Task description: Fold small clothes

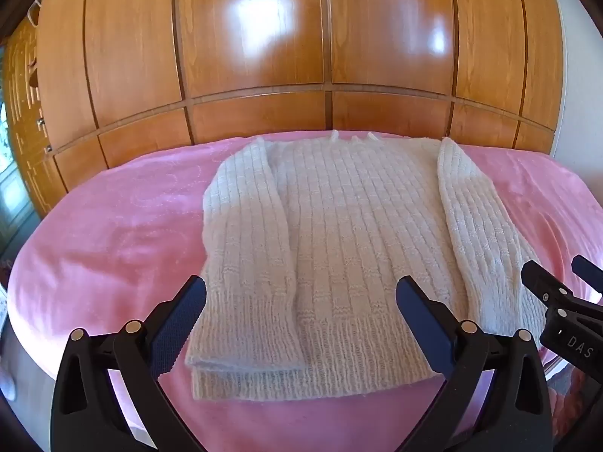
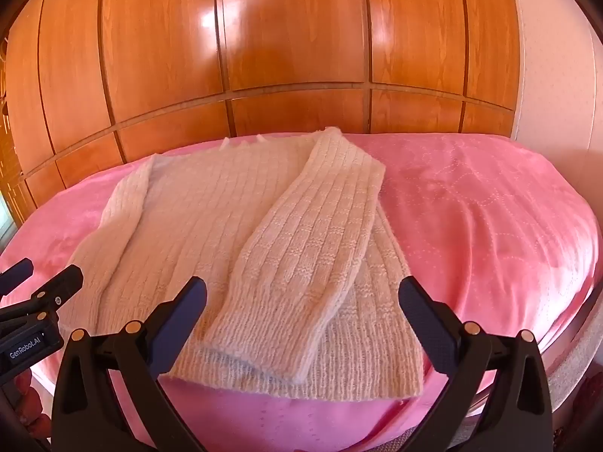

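A white ribbed knit sweater (image 1: 339, 233) lies flat on the pink blanket (image 1: 113, 233), hem towards me, both sleeves folded in over the body. My left gripper (image 1: 301, 324) is open and empty, just above the hem at the sweater's left part. My right gripper (image 2: 301, 324) is open and empty above the right sleeve's cuff (image 2: 271, 331) on the sweater (image 2: 211, 218). The right gripper shows at the edge of the left wrist view (image 1: 557, 275), and the left gripper at the edge of the right wrist view (image 2: 41, 278).
The pink blanket (image 2: 471, 203) covers a bed. A wooden wardrobe (image 1: 301, 56) stands right behind the far edge of the bed; it also shows in the right wrist view (image 2: 294, 56). A white wall (image 2: 554, 56) is at the right.
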`<state>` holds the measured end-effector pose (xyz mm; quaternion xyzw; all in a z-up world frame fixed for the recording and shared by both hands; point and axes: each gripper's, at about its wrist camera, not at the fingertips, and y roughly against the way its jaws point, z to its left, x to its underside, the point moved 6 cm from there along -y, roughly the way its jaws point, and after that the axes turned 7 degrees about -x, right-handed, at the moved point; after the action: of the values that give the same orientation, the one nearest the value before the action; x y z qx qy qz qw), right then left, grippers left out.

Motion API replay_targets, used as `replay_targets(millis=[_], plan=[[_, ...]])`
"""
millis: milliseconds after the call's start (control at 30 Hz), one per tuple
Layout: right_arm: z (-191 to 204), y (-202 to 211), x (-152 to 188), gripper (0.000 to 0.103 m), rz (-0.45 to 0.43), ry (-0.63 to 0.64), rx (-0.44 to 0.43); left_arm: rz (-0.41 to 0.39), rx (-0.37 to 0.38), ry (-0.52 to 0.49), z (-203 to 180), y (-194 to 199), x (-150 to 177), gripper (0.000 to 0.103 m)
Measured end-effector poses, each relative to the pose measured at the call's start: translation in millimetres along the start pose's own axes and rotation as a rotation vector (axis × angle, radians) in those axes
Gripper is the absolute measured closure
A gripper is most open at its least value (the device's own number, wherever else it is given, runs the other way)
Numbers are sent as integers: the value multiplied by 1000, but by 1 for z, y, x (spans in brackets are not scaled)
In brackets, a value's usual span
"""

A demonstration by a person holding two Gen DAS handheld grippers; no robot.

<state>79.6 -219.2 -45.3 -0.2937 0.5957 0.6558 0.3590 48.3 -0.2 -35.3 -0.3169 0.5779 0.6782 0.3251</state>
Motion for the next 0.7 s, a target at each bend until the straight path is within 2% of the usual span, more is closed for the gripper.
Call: replay_targets(millis=[700], plan=[[0,-3,2,2,17,0,5,21,6,18,-7,-1,8,3]])
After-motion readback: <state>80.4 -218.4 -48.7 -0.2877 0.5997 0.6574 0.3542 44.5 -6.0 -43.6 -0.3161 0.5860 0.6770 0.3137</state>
